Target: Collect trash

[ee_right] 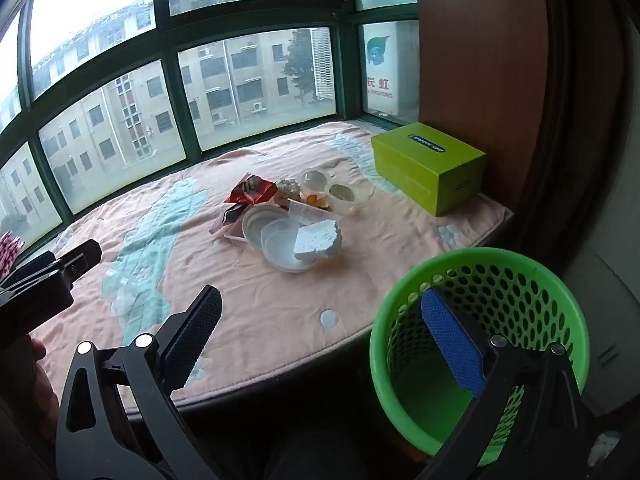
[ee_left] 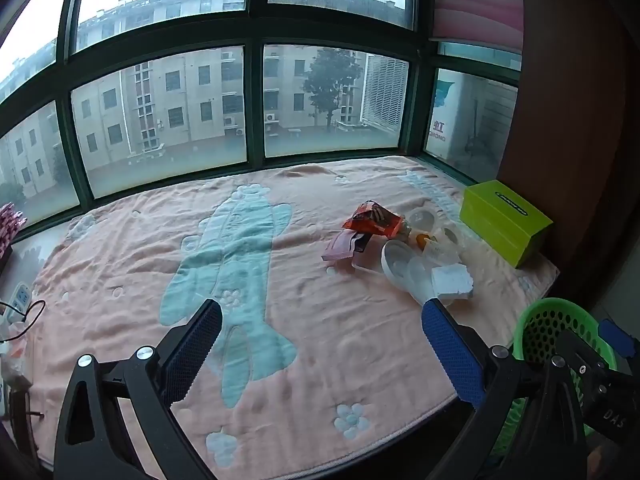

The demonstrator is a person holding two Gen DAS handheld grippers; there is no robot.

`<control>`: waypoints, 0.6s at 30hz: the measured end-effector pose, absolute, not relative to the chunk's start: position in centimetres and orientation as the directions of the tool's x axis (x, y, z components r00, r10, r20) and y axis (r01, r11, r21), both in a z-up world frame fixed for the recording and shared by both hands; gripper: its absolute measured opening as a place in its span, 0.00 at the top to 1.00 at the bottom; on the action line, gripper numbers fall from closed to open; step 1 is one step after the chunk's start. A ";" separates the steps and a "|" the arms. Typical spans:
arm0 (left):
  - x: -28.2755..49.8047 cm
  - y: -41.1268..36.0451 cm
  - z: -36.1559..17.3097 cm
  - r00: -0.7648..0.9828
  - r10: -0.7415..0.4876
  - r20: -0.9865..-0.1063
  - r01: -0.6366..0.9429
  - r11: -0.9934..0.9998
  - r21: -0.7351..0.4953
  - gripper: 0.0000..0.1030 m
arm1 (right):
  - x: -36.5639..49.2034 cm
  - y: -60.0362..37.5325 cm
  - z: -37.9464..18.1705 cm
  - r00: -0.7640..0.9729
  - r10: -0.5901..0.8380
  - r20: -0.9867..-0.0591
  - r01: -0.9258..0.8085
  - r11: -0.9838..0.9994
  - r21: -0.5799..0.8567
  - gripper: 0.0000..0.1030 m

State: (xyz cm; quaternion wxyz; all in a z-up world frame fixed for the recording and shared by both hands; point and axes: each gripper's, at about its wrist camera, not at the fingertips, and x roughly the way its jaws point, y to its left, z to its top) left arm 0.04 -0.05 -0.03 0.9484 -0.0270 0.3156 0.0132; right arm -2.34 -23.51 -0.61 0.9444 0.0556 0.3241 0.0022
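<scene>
Both grippers, left [ee_left: 322, 342] & right [ee_right: 322, 338], gape wide; crumbly foam chunk [ee_right: 318, 239] on round, prob. plastic lids [ee_right: 276, 236].

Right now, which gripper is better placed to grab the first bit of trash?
Probably the right gripper: open and empty, facing the trash pile, with the green bin directly beside it. The left gripper, also open, views the pile off to its right.

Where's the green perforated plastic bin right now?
The green perforated plastic bin sits low on the right in the right wrist view, off the pink blanket's edge, below the lime-green box.
</scene>
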 end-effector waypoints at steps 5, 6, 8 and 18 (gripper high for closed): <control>0.0 0.0 0.0 0.809 0.018 -0.588 -0.049 0.998 -0.036 0.06 | -2.4 -23.5 -0.6 0.788 0.040 -0.614 0.031 0.994 0.106 0.04; 0.0 0.0 0.0 0.809 0.021 -0.587 -0.052 0.998 -0.037 0.06 | -2.4 -23.5 -0.7 0.788 0.038 -0.614 0.033 0.994 0.105 0.04; 0.0 -0.1 0.0 0.809 0.021 -0.587 -0.053 0.998 -0.038 0.06 | -2.3 -23.6 -0.7 0.788 0.038 -0.614 0.035 0.994 0.106 0.04; 0.1 0.3 -0.4 0.806 0.015 -0.592 -0.059 0.997 -0.055 0.06 | -2.3 -23.6 -0.7 0.788 0.036 -0.614 0.033 0.994 0.101 0.04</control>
